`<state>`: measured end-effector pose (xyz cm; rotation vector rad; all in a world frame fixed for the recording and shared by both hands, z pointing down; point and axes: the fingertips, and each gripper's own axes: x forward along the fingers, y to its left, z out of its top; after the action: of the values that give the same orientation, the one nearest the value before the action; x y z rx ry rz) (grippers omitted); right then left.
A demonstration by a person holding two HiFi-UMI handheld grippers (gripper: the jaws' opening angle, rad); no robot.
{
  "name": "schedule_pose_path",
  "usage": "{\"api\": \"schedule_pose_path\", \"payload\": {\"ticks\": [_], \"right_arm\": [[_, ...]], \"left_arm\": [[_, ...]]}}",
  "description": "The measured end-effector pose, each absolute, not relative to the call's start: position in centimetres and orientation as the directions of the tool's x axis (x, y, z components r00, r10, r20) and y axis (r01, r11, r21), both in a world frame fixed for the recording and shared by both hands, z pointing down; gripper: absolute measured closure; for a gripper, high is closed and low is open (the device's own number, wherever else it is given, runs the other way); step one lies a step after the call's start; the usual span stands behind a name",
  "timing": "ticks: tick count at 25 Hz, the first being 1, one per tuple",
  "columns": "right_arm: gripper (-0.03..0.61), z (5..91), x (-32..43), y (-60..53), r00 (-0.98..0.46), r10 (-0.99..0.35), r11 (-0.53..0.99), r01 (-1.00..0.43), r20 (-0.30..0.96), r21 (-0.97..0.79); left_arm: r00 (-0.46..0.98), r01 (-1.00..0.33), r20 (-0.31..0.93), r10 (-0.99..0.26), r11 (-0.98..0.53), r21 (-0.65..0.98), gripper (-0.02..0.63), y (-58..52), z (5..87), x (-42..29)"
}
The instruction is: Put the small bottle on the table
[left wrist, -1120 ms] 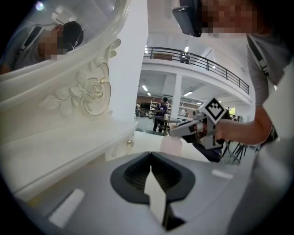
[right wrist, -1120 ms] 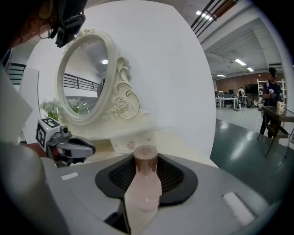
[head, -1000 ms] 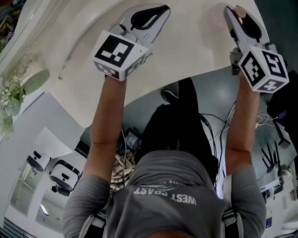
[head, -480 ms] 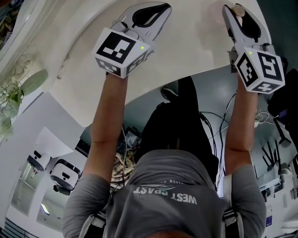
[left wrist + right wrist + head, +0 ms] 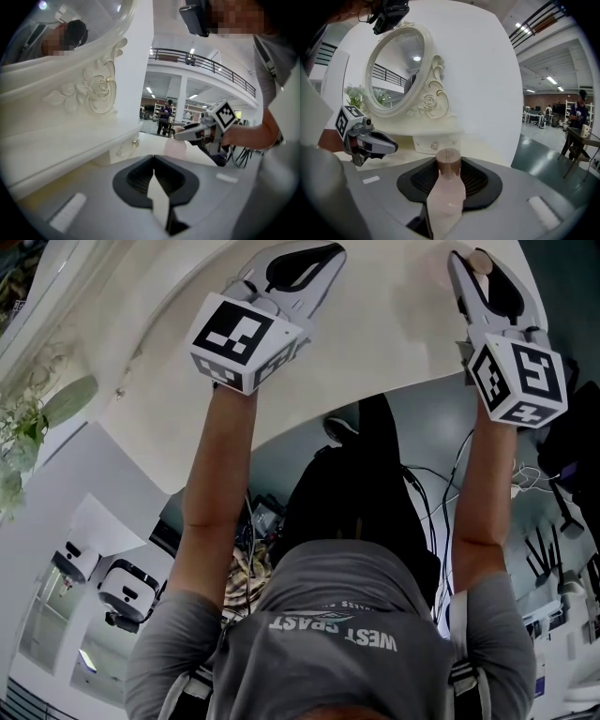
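The person's right hand-held gripper point(image 5: 449, 165) was clamped on the bottle point(image 5: 446, 199), a small pink one with a brown cap point(image 5: 448, 161), which stood upright between its jaws and rose just clear of them. Seen from the left hand-held gripper point(image 5: 153, 160), the bottle hung beneath the right one's tips, low over the white table point(image 5: 375, 343); whether its base met the table could not be told. The left hand-held gripper's jaws were drawn together with nothing between them, and it was held over the table well to the left of the right one, both pointing away from the person. Ahead and to the left of the right hand-held gripper stood an oval mirror point(image 5: 393, 70) in a carved cream frame, with a small drawer point(image 5: 436, 143) under it, straight beyond the bottle. A plant point(image 5: 355, 96) showed past the left hand-held gripper, at the mirror's far side. Each hand-held gripper carried its black-and-white cube point(image 5: 242, 338) nearest the person's arm.
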<state>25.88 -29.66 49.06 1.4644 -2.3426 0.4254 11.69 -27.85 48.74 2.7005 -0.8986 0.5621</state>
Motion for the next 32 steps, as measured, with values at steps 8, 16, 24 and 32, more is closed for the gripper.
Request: {"api": "schedule_pose_path", "payload": {"ticks": [8,16,24,32], "right_arm": [[0.407,48.9,25.6,-29.6,-0.400,-0.791,0.412,-0.908,0.462,-0.081],[0.373,47.3,24.9,-29.6,-0.384,-0.803,0.403,-0.913,0.455,-0.059],[0.376,43.9,24.2,-29.1,-0.369,-0.831,0.392,-0.919,0.416,-0.031],[0.383,39.2,22.0,-28.0,-0.380,-0.849,0.407,-0.913,0.366,-0.003]], "left_arm": [[0.735,-0.616,0.424,-0.529,-0.783,0.090,0.611,-27.4,47.5,11.2],[0.725,-0.627,0.411,-0.553,-0.776,0.062,0.611,-26.8,45.4,9.7],[0.717,-0.639,0.391,-0.577,-0.768,0.039,0.611,-25.4,42.6,8.0],[0.705,-0.656,0.358,-0.611,-0.755,0.002,0.611,-23.6,38.7,5.7]]}}
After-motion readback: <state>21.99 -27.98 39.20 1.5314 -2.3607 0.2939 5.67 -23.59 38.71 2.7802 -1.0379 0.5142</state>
